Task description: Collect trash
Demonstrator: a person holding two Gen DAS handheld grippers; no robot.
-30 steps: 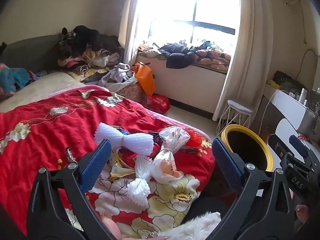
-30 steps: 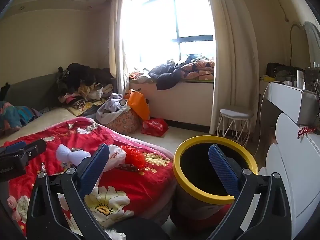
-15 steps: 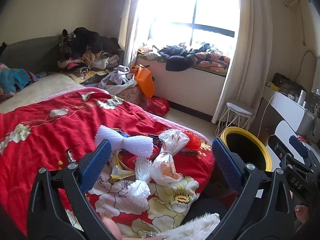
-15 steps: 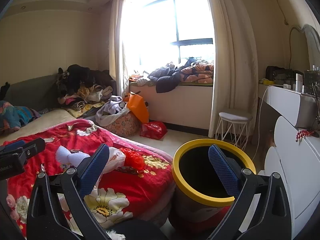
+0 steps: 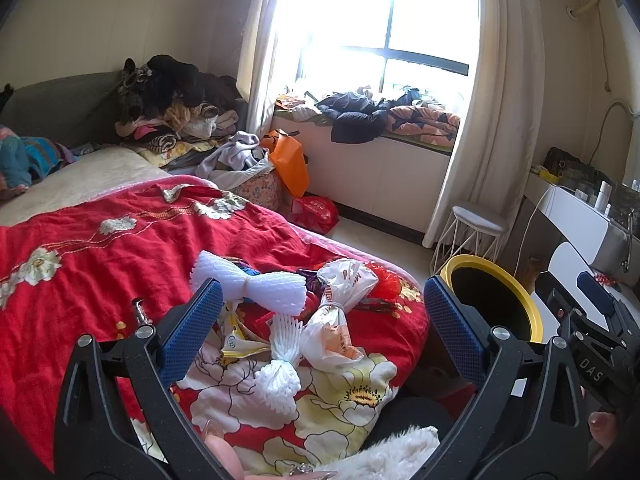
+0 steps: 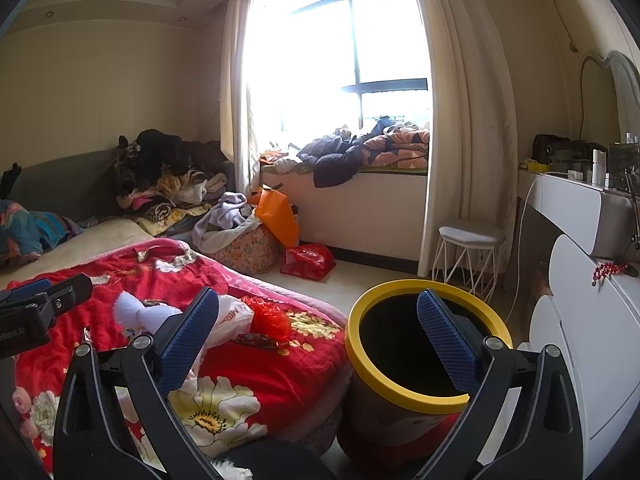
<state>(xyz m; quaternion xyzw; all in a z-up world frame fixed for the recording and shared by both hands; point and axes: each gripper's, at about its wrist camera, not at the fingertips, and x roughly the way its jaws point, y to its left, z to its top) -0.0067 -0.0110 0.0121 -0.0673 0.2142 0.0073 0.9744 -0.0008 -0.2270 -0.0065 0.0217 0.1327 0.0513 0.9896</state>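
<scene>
While both claws gape, trash (image 5: 248, 286) on bed (image 5: 100, 248)

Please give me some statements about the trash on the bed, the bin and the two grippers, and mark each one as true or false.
1. Both grippers, left and right, are open and hold nothing. True.
2. The bin has a blue rim. False: its rim is yellow.
3. The large white foam net lies on the red blanket. True.
4. The bin stands on the bed. False: it stands on the floor beside the bed.
5. The red mesh is already inside the bin. False: it lies on the blanket, near the tied plastic bag.
</scene>
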